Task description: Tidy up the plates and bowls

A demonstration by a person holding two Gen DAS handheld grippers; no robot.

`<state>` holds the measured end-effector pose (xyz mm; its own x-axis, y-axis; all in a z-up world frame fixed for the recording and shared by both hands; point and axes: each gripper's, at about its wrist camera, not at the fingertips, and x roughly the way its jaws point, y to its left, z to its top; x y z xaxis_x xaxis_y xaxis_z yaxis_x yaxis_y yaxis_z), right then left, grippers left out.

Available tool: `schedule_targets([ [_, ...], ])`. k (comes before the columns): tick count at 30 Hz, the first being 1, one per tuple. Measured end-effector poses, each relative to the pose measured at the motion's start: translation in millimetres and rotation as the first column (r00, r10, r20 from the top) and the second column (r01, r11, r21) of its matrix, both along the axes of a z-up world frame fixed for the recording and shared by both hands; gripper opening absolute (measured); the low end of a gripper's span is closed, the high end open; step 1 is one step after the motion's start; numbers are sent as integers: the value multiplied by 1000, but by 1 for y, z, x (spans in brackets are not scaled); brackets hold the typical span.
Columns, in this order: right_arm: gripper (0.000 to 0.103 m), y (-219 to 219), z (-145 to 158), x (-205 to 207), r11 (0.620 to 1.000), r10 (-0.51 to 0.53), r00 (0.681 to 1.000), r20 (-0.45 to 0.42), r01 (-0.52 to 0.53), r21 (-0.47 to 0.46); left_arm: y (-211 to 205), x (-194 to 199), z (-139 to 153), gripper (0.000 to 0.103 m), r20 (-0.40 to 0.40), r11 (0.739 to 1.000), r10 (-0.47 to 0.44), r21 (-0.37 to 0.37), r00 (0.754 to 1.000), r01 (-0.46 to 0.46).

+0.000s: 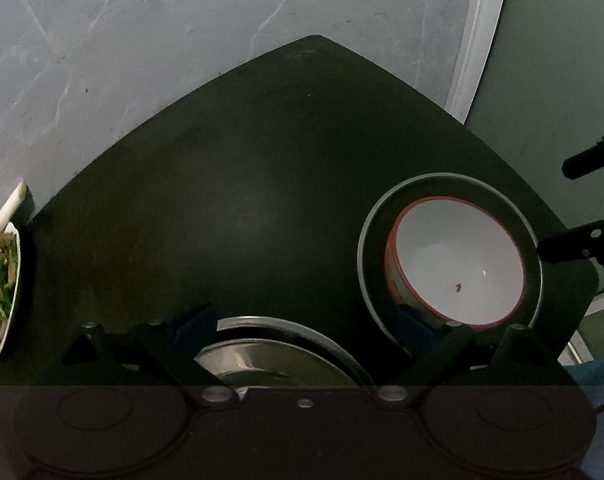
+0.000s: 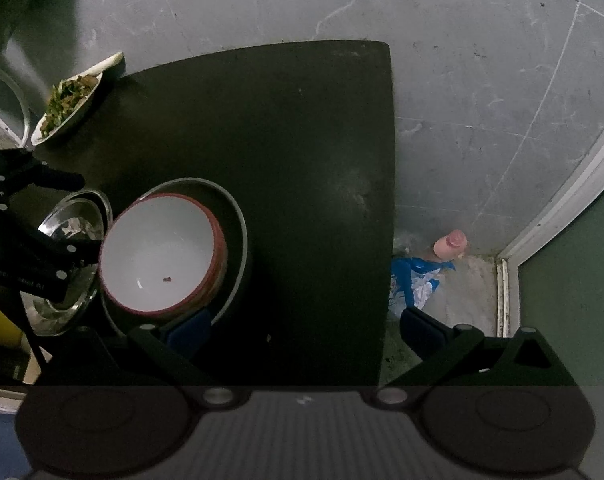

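Sitting on the dark matte surface (image 2: 302, 128), a white bowl with a red rim (image 2: 158, 252) rests stacked inside a grey-rimmed dark plate (image 2: 234, 216). Just beside them lies a shiny steel plate (image 1: 270, 356). The left tongs (image 1: 305, 332) hang spread wide over that steel plate, gripping nothing. The right tongs (image 2: 302, 328) are likewise released, one blue-padded finger (image 2: 190, 332) near the bowl. A white dish of green vegetables (image 2: 66, 108) sits at the far edge.

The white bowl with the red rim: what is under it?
The white bowl sits on another red-rimmed bowl, inside a dark plate. How many bowls are stacked is covered.
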<state>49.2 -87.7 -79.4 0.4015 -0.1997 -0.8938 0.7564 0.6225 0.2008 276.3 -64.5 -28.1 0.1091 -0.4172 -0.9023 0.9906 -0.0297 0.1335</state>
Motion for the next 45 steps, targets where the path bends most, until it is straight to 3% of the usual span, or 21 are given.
schedule_targets([
  [6,103,1,-2,5,1000,13,1000,-4,-13,-4,0,-1,0,84,-5,1000,-12,1,1000,12],
  [11,100,0,-3,7,1000,22,1000,5,-22,13,1,-1,2,70,-24,1000,-20,0,999,20],
  [18,88,0,-3,10,999,30,999,26,-31,28,4,-6,1,50,-50,1000,-30,-7,998,29],
  [26,76,-1,-5,10,998,39,997,65,-43,56,3,-10,-3,20,-124,1000,-17,3,992,17],
  [31,68,0,-5,12,996,50,996,80,-55,66,4,-8,-9,10,-162,1000,4,3,987,-4],
  [35,60,-1,-5,13,994,55,994,97,-64,86,5,-8,-12,9,-177,1000,22,0,984,-22],
  [40,40,-1,-4,15,990,72,990,122,-86,115,5,-4,-14,8,-195,999,43,-1,980,-44],
  [45,28,-2,-4,18,984,83,986,146,-104,142,7,-3,-14,8,-200,998,60,-8,978,-63],
])
